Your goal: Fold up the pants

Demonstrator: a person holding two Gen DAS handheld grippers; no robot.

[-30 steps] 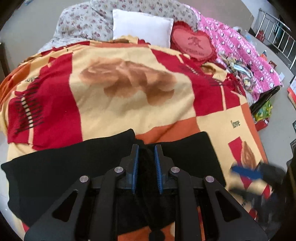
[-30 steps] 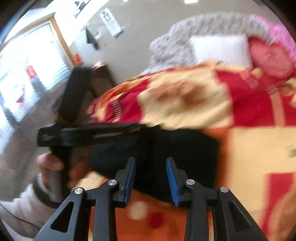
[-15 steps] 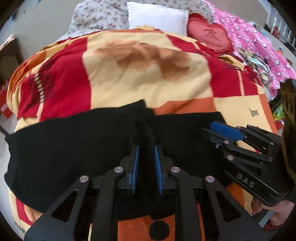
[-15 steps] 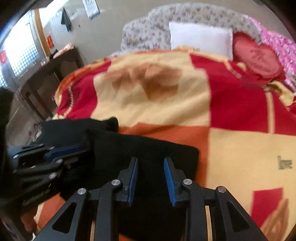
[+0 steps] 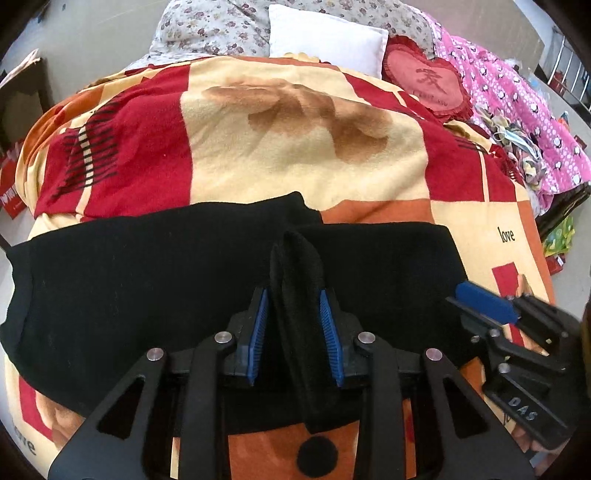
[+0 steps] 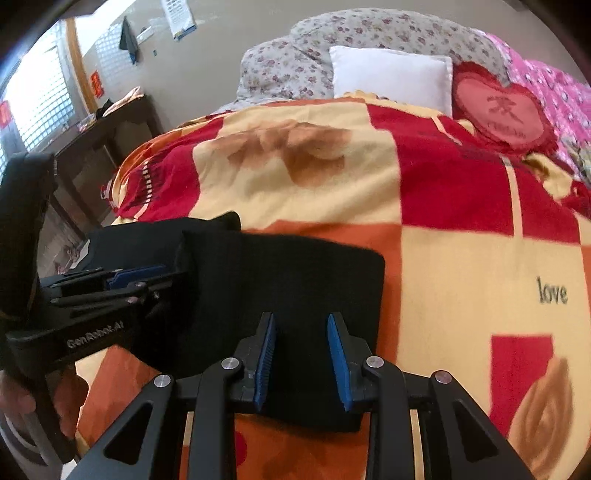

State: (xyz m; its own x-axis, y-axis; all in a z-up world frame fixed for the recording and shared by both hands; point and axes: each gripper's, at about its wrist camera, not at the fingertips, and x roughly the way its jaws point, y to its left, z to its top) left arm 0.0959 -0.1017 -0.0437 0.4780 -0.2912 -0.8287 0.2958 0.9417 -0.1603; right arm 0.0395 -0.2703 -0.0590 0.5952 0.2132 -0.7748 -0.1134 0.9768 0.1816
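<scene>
A white pillow (image 5: 325, 40) and a red heart-shaped cushion (image 5: 428, 86) with frilled edges lay at the head of the bed, backed by a flowered quilt (image 5: 207, 26), with a pink spotted cover (image 5: 517, 110) heaped along the far right side. A dark wooden table (image 6: 110, 129) stood near the window. Nothing lay between the grippers and the cloth. The black pants (image 5: 147, 280) were spread flat across the near part of a fleecy red, orange and cream blanket (image 5: 295, 147) printed with "love". The left gripper (image 5: 293, 328) was clamped on a raised ridge of the pants, the thick soft fabric standing up between its ribbed blue pads (image 5: 258, 332) and filling the narrow gap. The right gripper (image 6: 303, 354) hovered low over the right end of the pants, its jaws parted with nothing pinched between them; whether the tips touched the cloth could not be told. In the right wrist view the pants' right edge formed a straight, squared end lying on an orange patch.
</scene>
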